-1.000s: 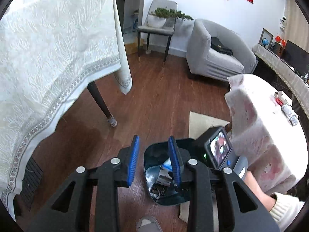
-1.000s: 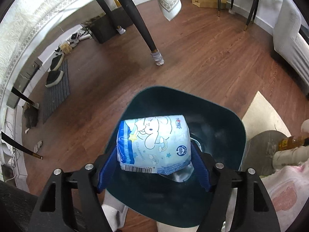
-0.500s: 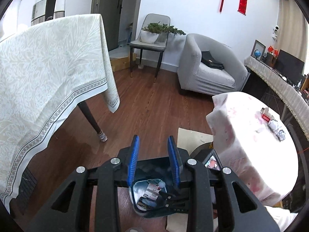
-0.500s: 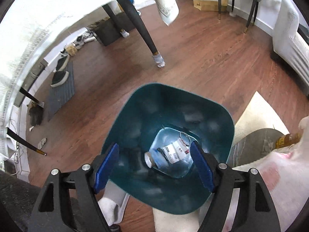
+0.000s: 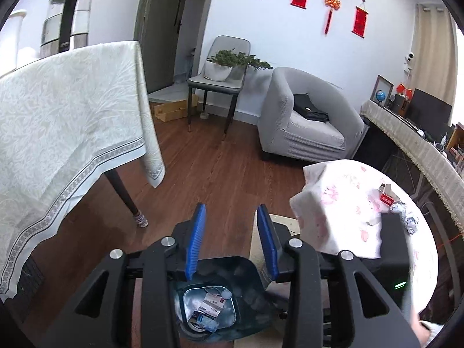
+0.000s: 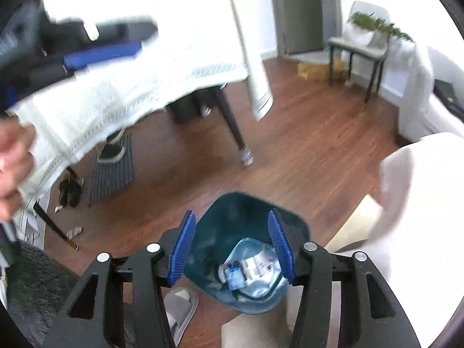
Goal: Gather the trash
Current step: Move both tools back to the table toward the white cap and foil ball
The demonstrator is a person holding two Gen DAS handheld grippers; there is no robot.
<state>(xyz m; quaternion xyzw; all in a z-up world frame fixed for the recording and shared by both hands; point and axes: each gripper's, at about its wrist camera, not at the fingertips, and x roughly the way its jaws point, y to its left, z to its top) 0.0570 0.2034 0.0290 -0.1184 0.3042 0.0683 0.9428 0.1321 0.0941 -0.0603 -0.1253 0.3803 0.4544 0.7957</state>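
The dark teal bin (image 6: 246, 220) stands upright on the wood floor (image 6: 304, 150), mouth up, with wrappers and a blue-and-white packet (image 6: 235, 275) lying at its bottom; I cannot tell the packet's long axis. My right gripper (image 6: 232, 246) tilts down over the bin, jaws apart and just closing on nothing. My left gripper (image 5: 230, 240) likewise angles down above it, jaws apart, just opening, empty. Crumpled paper (image 5: 411, 221) lies on the round table (image 5: 342, 203).
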